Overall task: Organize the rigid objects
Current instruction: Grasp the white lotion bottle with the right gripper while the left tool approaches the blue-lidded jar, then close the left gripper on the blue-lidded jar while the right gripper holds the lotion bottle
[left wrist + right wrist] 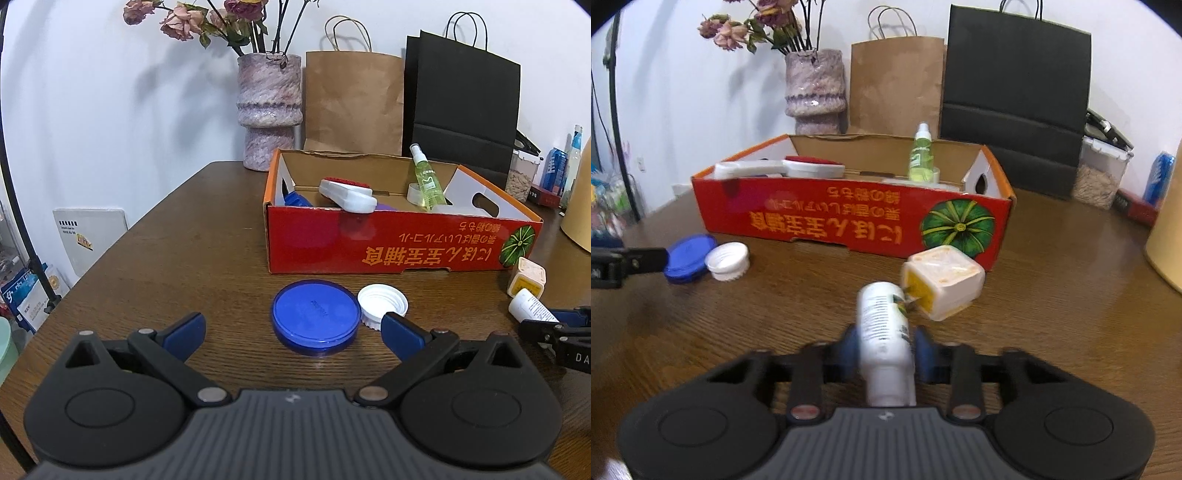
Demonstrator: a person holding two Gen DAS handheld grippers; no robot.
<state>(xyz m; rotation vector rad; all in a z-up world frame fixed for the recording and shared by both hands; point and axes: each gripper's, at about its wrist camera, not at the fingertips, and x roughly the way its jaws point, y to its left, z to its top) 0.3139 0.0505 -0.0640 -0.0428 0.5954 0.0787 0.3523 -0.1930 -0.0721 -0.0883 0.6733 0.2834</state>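
Observation:
My left gripper (pixel 295 332) is open, its blue fingertips on either side of a round blue lid (pixel 316 316) on the wooden table. A white ribbed cap (pixel 382 305) lies right beside the lid. My right gripper (pixel 886 349) is shut on a white bottle (pixel 884 332) with a printed label; it also shows in the left wrist view (pixel 532 309). A cream square container (pixel 943 281) lies just beyond the bottle. The red cardboard box (pixel 388 243) holds a white lint brush (pixel 347 194) and a green spray bottle (pixel 426 179).
A pink vase (pixel 267 110) with dried flowers, a brown paper bag (pixel 352 99) and a black paper bag (pixel 461 107) stand behind the box. A clear food container (pixel 521 173) and a pale yellow object (pixel 1167 229) are at the right.

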